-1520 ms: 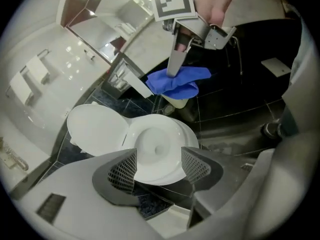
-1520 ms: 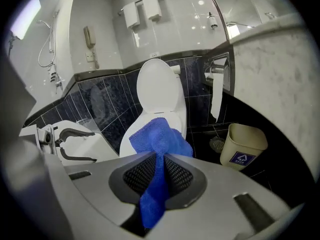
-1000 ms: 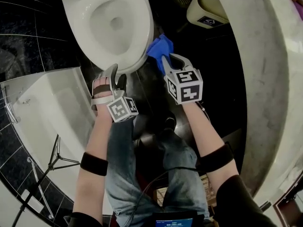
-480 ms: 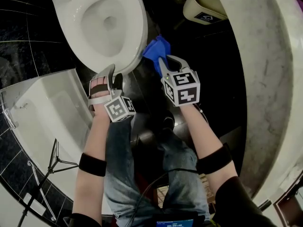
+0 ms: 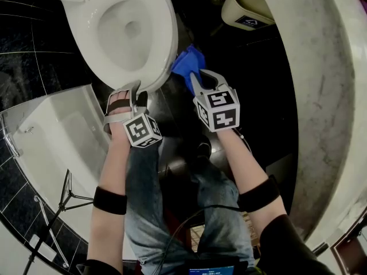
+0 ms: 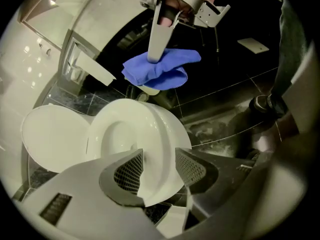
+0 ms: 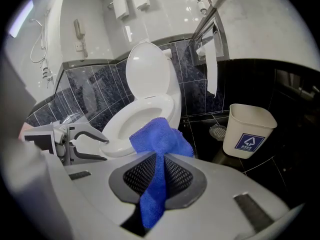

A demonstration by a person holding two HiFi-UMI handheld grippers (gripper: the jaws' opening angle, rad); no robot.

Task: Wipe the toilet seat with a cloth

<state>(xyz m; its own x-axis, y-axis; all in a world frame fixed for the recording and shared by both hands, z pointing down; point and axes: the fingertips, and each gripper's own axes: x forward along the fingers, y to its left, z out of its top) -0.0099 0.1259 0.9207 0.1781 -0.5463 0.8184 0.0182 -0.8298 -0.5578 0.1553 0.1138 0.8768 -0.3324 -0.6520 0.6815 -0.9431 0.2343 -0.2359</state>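
The white toilet seat (image 5: 164, 42) lies down on the bowl with the lid (image 7: 147, 71) raised behind it. My left gripper (image 5: 136, 91) is at the seat's front rim. In the left gripper view the rim (image 6: 165, 134) sits between the jaws of the left gripper (image 6: 159, 169), which are closing; a gap still shows at the right pad. My right gripper (image 5: 199, 76) is shut on a blue cloth (image 5: 186, 62), held just off the seat's right side. The cloth (image 7: 157, 136) bunches above the pads and hangs below them.
A cream waste bin (image 7: 248, 131) stands on the dark floor right of the toilet. A white bathtub (image 5: 57, 130) lies to the left, and a curved pale counter (image 5: 321, 67) runs along the right. A paper roll (image 7: 211, 69) hangs by the wall. The person's legs (image 5: 149, 199) are below.
The left jaws have narrowed around the front rim of the seat. The right gripper with the cloth has shifted a little left, toward the seat.
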